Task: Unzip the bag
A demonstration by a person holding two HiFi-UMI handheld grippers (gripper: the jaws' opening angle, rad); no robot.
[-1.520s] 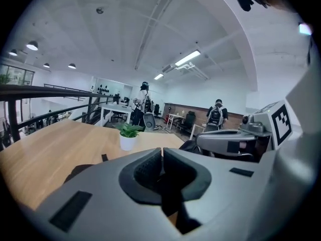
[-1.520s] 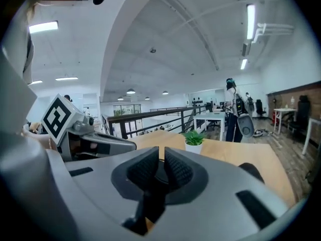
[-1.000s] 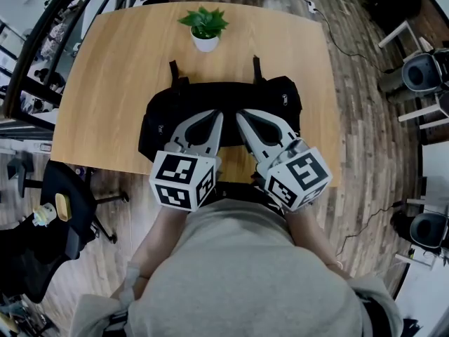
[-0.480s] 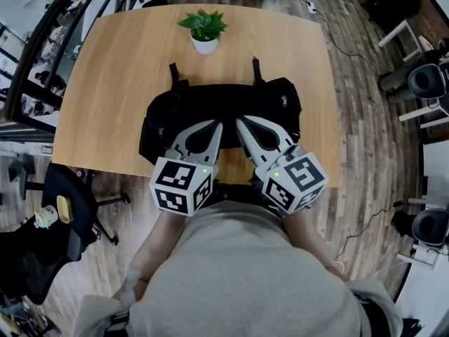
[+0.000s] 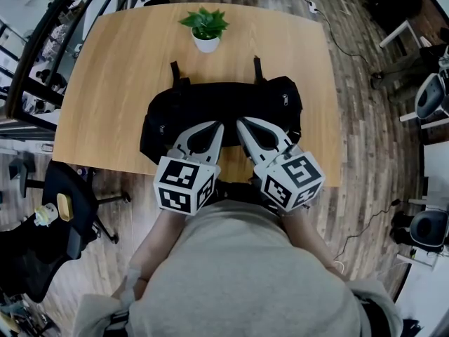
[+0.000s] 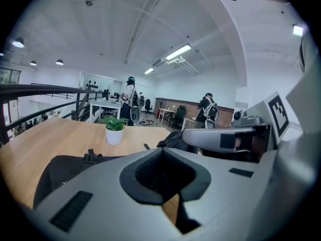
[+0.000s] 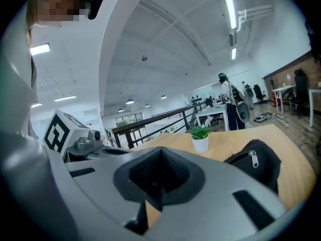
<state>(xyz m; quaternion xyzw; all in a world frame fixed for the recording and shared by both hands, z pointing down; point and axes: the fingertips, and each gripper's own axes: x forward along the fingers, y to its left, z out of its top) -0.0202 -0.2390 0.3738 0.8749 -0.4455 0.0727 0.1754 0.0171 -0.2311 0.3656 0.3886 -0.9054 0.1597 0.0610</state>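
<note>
A black bag [image 5: 224,100] lies across the wooden table [image 5: 105,69], its two straps pointing to the far side. My left gripper [image 5: 218,126] and right gripper [image 5: 240,123] hover side by side over the bag's near edge, tips close together. Both are shut with nothing between the jaws. In the left gripper view the bag [image 6: 65,167] lies low at the left, past the shut left gripper [image 6: 163,152]. In the right gripper view the bag's end [image 7: 258,167] with a silver zipper pull [image 7: 254,158] shows at the right of the shut right gripper [image 7: 160,159].
A small white pot with a green plant [image 5: 205,32] stands on the table behind the bag. Office chairs [image 5: 66,216] stand on the wooden floor at the left and right of the table. The person's torso fills the bottom of the head view.
</note>
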